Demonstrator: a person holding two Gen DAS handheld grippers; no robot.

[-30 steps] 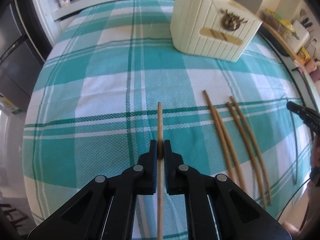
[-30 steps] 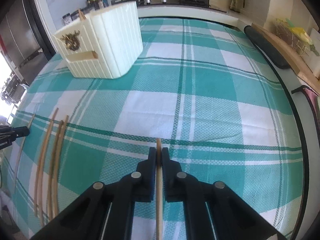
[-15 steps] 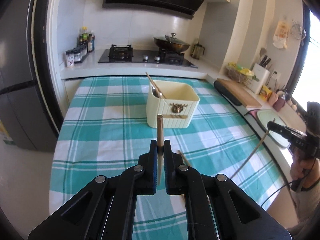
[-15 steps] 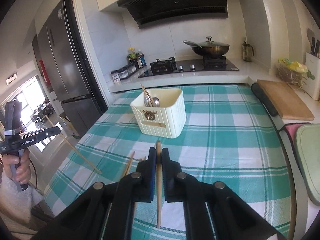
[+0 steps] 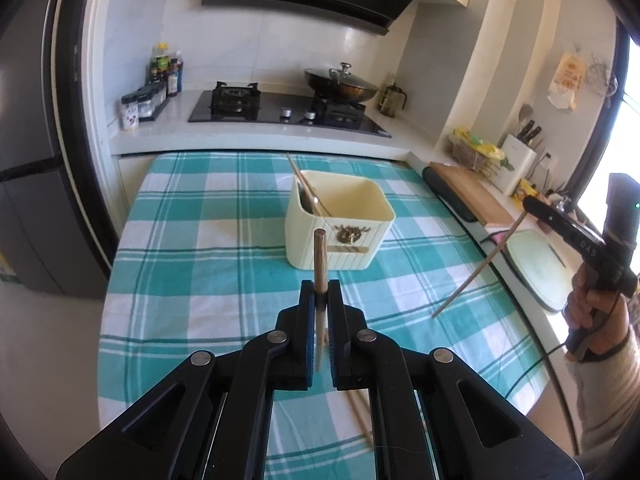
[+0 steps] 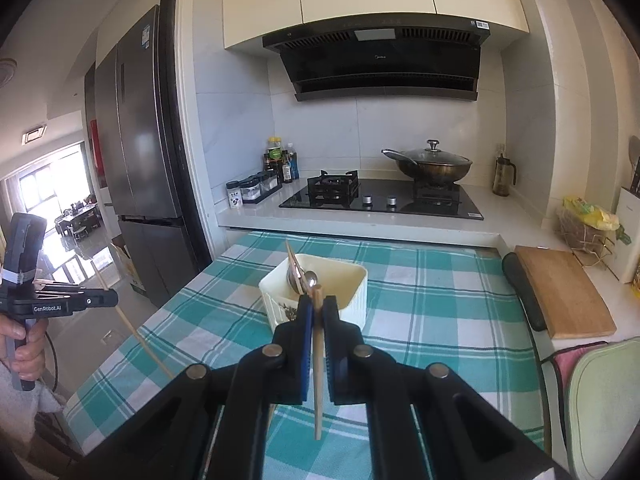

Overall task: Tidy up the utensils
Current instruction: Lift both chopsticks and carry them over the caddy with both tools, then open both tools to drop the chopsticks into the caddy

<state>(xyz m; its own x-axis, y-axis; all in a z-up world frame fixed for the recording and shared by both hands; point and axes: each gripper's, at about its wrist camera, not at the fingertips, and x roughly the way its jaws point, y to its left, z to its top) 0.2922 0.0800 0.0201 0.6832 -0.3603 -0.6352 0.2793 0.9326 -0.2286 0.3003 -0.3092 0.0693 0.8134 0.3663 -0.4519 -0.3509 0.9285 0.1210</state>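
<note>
My left gripper [image 5: 320, 286] is shut on a wooden chopstick [image 5: 319, 256] and holds it upright above the checked tablecloth [image 5: 192, 248], short of the cream utensil holder [image 5: 340, 220]. My right gripper [image 6: 317, 302] is shut on another chopstick [image 6: 317, 384], raised just in front of the holder [image 6: 344, 280]. The holder contains chopsticks and a metal spoon [image 6: 306, 280]. The right gripper with its hanging chopstick [image 5: 476, 272] shows at the right of the left wrist view. More chopsticks [image 5: 360, 412] lie on the cloth below my left gripper.
A hob with a lidded wok [image 6: 434, 162] stands on the counter behind the table. A wooden cutting board [image 6: 560, 292] and a pale green board [image 6: 604, 400] lie on the right counter. A fridge [image 6: 136, 152] stands at the left.
Both grippers have lifted their chopsticks off the cloth and tilted up from looking down at the table to looking across it at the holder.
</note>
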